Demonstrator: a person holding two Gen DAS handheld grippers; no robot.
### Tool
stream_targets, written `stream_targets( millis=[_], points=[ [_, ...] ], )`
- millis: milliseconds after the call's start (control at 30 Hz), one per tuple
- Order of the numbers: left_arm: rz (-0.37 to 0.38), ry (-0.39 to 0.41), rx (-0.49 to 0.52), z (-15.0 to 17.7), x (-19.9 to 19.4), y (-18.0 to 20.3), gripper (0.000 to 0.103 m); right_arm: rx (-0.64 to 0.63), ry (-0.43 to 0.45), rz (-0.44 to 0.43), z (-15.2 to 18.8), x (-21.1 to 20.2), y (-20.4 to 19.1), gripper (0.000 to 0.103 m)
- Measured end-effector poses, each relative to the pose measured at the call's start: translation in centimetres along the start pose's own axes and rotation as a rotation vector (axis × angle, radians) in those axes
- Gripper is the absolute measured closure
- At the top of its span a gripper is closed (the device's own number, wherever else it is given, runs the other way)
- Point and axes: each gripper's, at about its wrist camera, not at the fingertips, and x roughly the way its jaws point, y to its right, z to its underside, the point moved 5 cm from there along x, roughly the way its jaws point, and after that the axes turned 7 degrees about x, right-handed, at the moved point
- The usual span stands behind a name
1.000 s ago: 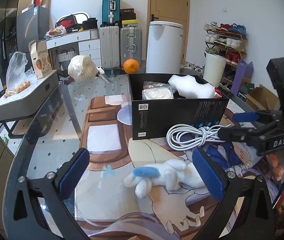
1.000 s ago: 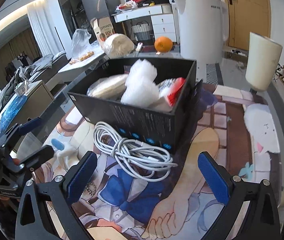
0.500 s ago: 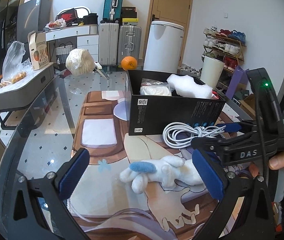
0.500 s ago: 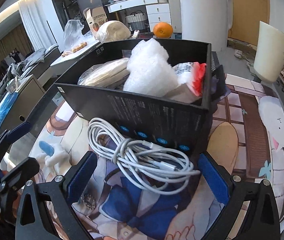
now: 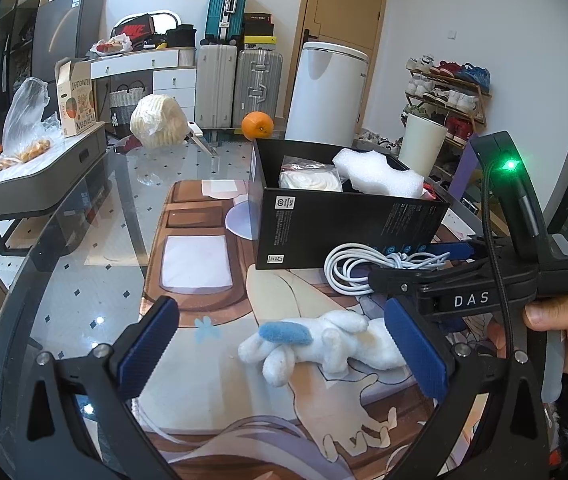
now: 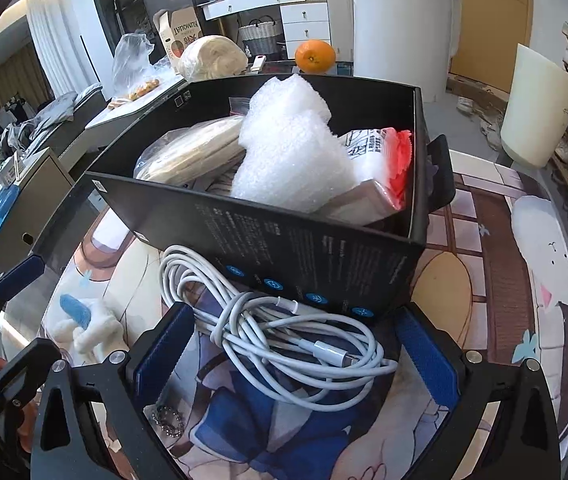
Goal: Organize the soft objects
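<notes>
A white plush toy with a blue ear (image 5: 323, 344) lies on the printed mat. My left gripper (image 5: 282, 348) is open around it, and its right finger (image 5: 415, 348) covers the toy's rear. A coiled white cable (image 6: 284, 336) lies in front of the black box (image 6: 323, 248). My right gripper (image 6: 293, 346) is open with the coil between its fingers. Inside the box are white foam (image 6: 291, 148), a bagged cream item (image 6: 192, 152) and a red-edged packet (image 6: 387, 152). In the left wrist view, the right gripper (image 5: 415, 266) sits over the cable (image 5: 355, 268).
An orange (image 5: 258, 126), a wrapped cream bundle (image 5: 158, 120) and a small knife lie at the glass table's far end. A small bead chain (image 6: 168, 420) lies on the mat (image 6: 483, 280) near my right gripper's left finger. A hand (image 5: 563, 332) holds the right gripper's handle.
My right gripper has moved forward and down, and the cable coil now sits between its fingers. My left gripper has shifted a little nearer the plush toy. Both stay open.
</notes>
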Motion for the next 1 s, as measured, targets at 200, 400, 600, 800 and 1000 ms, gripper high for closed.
stream_targets(
  millis=[200,400,600,800,1000],
  points=[
    [0.000,0.001,0.001,0.0,0.0,0.0,0.000,-0.001,0.007,-0.014,0.4,-0.5,0.8,0.006],
    [-0.001,-0.001,0.004,0.0,0.1,0.1,0.000,0.018,0.017,-0.075,1.0,-1.7,1.9,0.025],
    [-0.001,-0.004,0.005,0.2,0.1,0.1,0.000,-0.010,0.029,-0.089,2.0,-2.6,2.2,0.034],
    [-0.003,-0.008,0.010,0.2,0.1,0.2,0.000,-0.046,0.039,-0.098,3.0,-3.5,2.7,0.034],
    [-0.004,-0.008,0.012,0.2,0.1,0.3,0.000,-0.053,0.065,-0.118,3.1,-4.8,3.1,0.036]
  ],
)
